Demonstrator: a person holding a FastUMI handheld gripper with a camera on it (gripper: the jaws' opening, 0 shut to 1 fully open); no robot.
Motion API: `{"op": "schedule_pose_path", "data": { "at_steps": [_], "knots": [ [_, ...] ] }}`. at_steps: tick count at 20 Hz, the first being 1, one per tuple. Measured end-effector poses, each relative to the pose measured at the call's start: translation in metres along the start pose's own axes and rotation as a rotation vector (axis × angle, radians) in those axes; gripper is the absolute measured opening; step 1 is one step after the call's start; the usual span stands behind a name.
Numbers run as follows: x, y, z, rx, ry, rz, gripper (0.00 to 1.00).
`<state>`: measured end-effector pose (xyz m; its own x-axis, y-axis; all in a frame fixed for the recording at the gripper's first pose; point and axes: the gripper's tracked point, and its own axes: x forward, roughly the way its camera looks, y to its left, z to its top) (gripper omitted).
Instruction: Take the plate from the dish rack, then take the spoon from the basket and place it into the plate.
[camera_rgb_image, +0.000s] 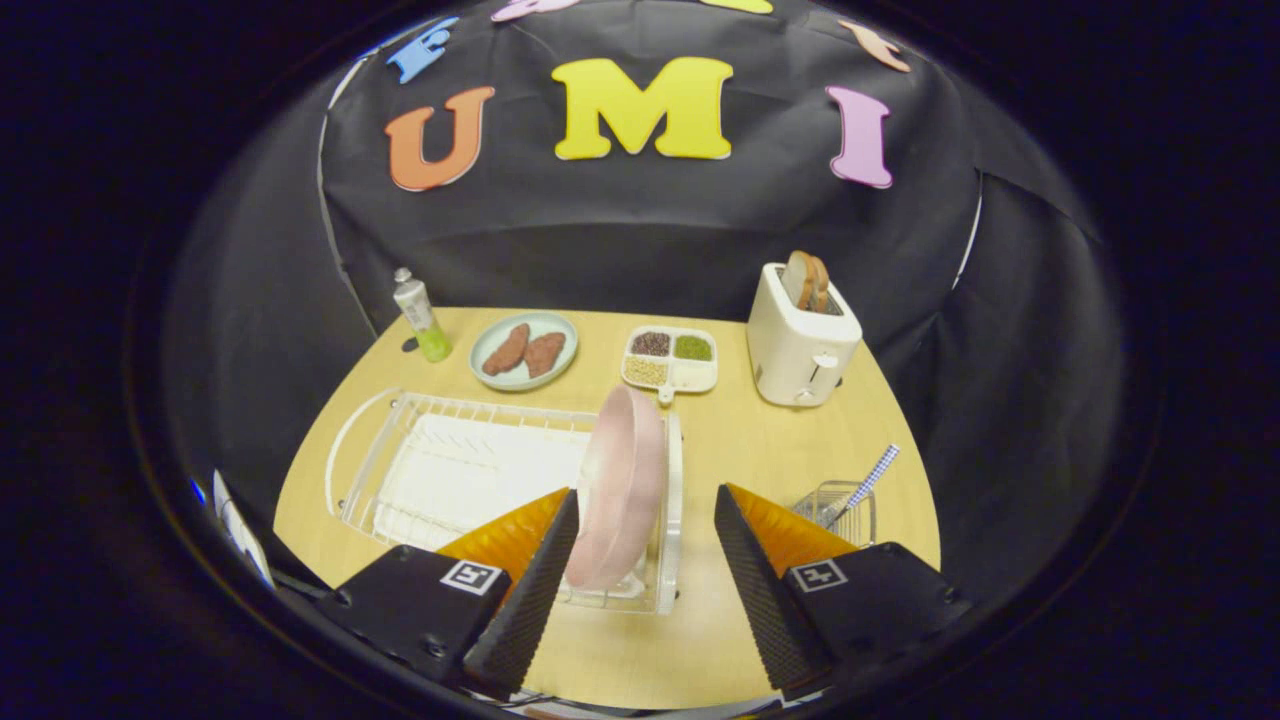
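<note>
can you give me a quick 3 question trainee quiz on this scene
1. True or false: the pink plate lies flat on the table.
2. Where is the spoon? A) in the basket B) on the plate C) in the toaster
3. Fill in: the gripper is ____, closed on nothing.

Key
1. False: it stands on edge in the dish rack, between the fingers and close to one.
2. A: its handle sticks up out of the basket, beyond the other finger.
3. Open.
</note>
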<state>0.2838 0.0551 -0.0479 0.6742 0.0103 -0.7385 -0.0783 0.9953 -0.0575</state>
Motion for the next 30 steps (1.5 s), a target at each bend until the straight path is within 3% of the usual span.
{"op": "schedule_pose_path", "data": {
  "at_steps": [2,5,9,13,16,20,25,30],
  "knots": [
    [0.017,-0.002,0.011,0.044,0.066,-0.020,0.85],
    [0.031,-0.004,0.020,0.044,0.142,-0.084,0.66],
    [0.038,0.010,0.027,0.001,0.170,-0.185,0.47],
    [0.048,0.022,0.018,-0.025,0.222,-0.223,0.40],
    [0.047,0.019,0.019,-0.045,0.202,-0.294,0.23],
    [0.031,0.025,0.027,-0.064,0.142,-0.362,0.16],
    [-0.003,0.014,0.047,-0.094,0.009,-0.498,0.17],
    [-0.054,0.008,0.050,-0.082,-0.071,-0.457,0.16]
  ]
}}
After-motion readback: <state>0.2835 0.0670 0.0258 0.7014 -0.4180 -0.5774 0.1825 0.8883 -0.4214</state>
